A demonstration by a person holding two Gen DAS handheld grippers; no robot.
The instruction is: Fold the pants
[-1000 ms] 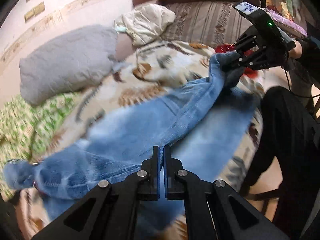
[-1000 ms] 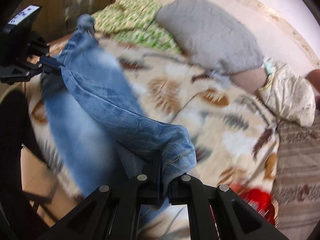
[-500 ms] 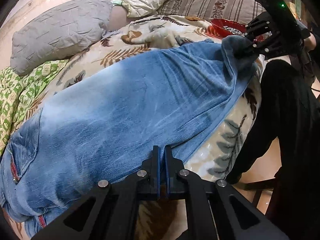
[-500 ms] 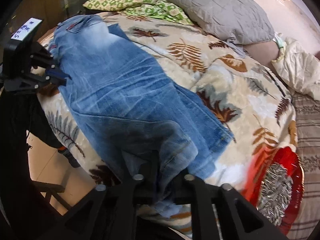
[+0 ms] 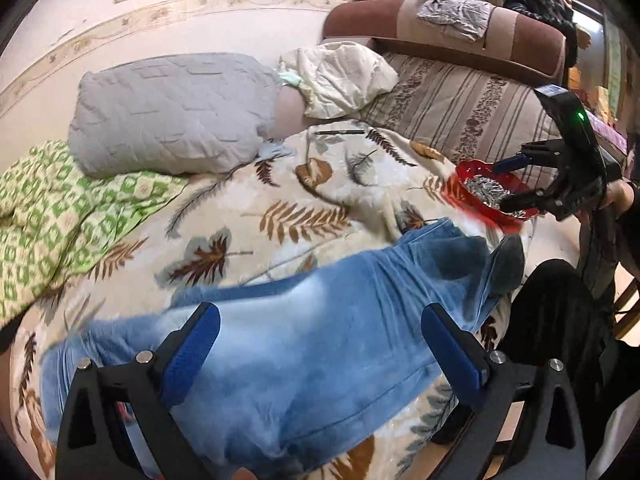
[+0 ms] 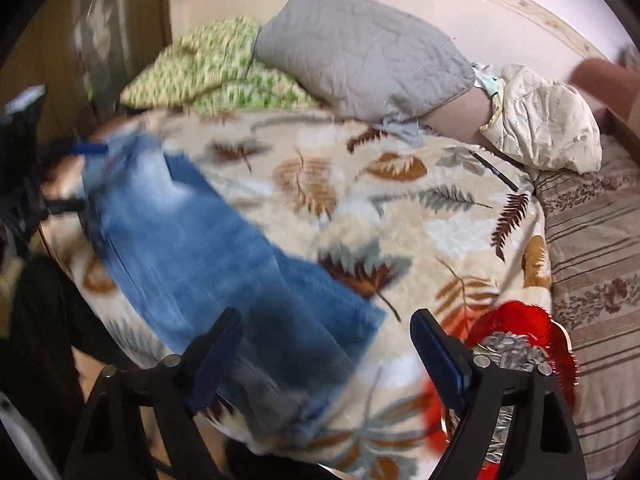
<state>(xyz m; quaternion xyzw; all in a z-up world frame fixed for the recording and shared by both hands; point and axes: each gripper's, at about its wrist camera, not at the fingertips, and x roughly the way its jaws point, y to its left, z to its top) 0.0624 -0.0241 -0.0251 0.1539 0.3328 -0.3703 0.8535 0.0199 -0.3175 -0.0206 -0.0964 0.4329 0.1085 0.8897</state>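
On the bed: jeans (image 5: 304,344) lie flat along the leaf blanket's (image 5: 304,200) near edge.
Left gripper (image 5: 320,344): jaws opening, nothing pinched.
Right gripper (image 6: 324,344): opening too, denim loose underneath.
Tip: re-grab both ends evenly, avoid the red dish (image 6: 556,336).

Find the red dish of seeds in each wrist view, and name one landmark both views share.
Left wrist view: the red dish sits at the right, past the jeans' far end, near the other gripper.
Right wrist view: the red dish is at the lower right, partly behind the gripper's right-hand finger.
Shared landmark: the grey pillow by the wall.
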